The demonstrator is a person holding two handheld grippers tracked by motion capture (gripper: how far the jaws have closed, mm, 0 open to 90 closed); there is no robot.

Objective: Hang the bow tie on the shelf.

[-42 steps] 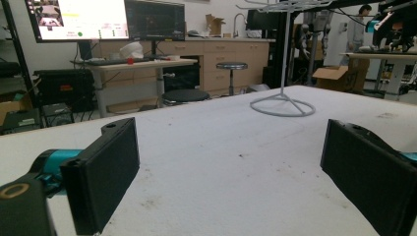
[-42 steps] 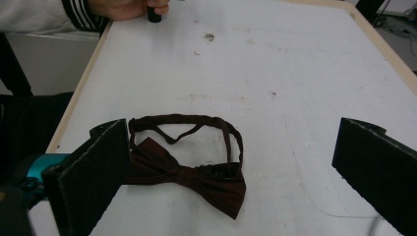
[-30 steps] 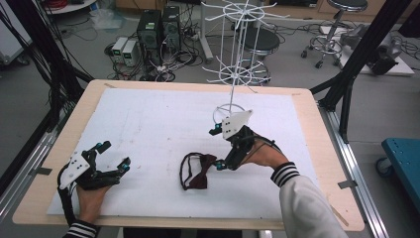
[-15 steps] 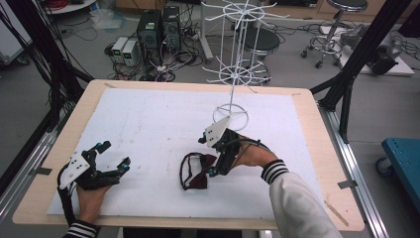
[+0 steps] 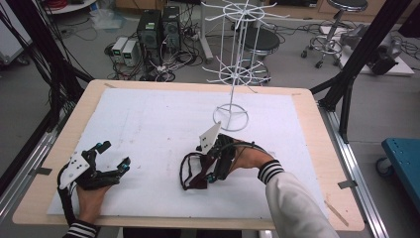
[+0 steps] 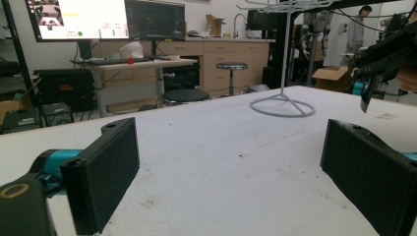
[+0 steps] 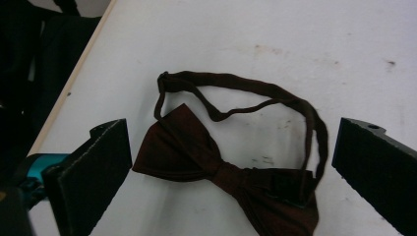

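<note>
A dark maroon bow tie [image 5: 194, 173] with a looped strap lies on the white table cover in front of the middle. In the right gripper view the bow tie [image 7: 226, 172] lies flat, its strap curving above it. My right gripper [image 5: 212, 168] hovers right over it, tilted down, jaws wide apart on either side of the bow, touching nothing. My left gripper [image 5: 113, 154] rests low at the front left, open, with only bare table between its jaws. From the left gripper view the right gripper [image 6: 373, 69] appears far off at the right.
A white wire display stand [image 5: 231, 116] stands behind the bow tie, its round base on the cover and its hooked arms above. The wooden table edge [image 5: 148, 85] frames the white cover. Beyond the table are computers, stools and black frame legs.
My right gripper has moved left and down from beside the bow tie to directly over it, tilting toward the table. The left gripper has stayed put.
</note>
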